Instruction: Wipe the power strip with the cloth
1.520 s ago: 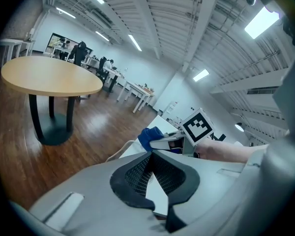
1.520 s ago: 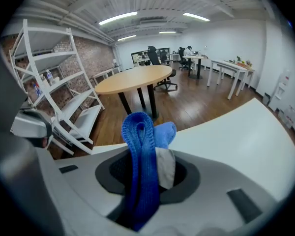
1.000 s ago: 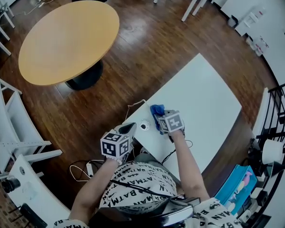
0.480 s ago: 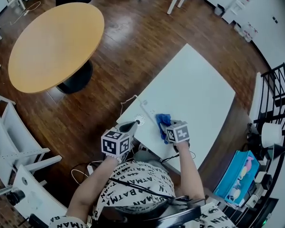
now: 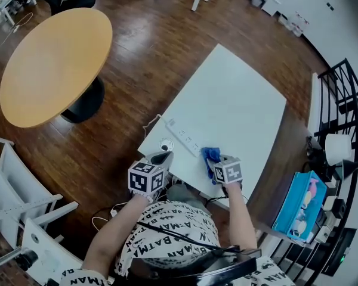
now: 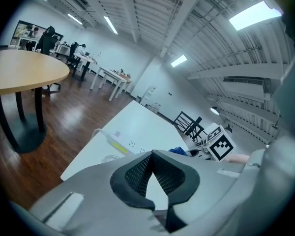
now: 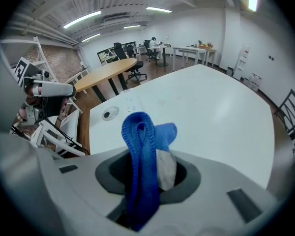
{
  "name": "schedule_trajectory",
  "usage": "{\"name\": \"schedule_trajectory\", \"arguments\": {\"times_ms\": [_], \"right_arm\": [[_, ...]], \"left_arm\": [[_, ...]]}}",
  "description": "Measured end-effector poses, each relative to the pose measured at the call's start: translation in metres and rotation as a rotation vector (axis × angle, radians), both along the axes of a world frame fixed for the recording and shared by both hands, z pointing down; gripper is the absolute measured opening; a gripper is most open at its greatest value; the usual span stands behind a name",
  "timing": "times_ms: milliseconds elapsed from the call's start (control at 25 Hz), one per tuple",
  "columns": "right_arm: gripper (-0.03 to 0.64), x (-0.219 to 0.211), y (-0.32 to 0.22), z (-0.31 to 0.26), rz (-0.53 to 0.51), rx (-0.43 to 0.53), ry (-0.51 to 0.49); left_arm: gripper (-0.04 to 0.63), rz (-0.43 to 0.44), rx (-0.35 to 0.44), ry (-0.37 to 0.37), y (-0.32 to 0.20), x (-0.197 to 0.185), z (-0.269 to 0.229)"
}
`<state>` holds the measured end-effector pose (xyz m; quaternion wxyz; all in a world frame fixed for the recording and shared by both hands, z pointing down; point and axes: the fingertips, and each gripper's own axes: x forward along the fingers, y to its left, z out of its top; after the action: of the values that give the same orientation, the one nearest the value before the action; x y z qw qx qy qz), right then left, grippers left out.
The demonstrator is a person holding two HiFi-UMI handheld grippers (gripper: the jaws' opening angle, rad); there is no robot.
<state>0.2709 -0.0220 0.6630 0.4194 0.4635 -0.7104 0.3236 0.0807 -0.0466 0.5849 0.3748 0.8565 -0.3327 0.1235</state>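
The power strip [image 5: 184,137] is laid aslant near the front-left edge of the white bench [image 5: 244,106]. The blue cloth [image 5: 210,155] is bunched just at its nearer end, though contact between the two cannot be made out. The cloth is clamped in the jaws of the right gripper [image 7: 150,173], while the left gripper [image 6: 152,156] is held off the bench edge with its jaws closed on nothing. Wiping is judged to be under way at that end, and how much of the strip's length is left cannot be judged.

The blue cloth [image 7: 140,156] clamped in the right gripper [image 7: 148,173] looks ribbed and soft; the white tabletop [image 7: 211,112] beyond it is smooth and matt.
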Motion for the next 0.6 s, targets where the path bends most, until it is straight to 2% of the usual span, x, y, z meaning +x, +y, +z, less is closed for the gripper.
{"name": "schedule_trajectory", "arguments": {"times_ms": [200,400,600], "right_arm": [[0.127,0.005,-0.033,-0.016,-0.051,0.029,-0.038],[0.127,-0.027,-0.094,-0.030,-0.198,0.035,-0.060],[0.127,-0.058,-0.142,-0.022,-0.323,-0.005,-0.058]], "left_arm": [[0.000,-0.022,-0.001,-0.004,-0.002,0.004,0.000],[0.000,-0.048,0.001,-0.030,-0.006,0.001,0.005],[0.000,-0.083,-0.006,-0.045,-0.004,0.000,0.007]]}}
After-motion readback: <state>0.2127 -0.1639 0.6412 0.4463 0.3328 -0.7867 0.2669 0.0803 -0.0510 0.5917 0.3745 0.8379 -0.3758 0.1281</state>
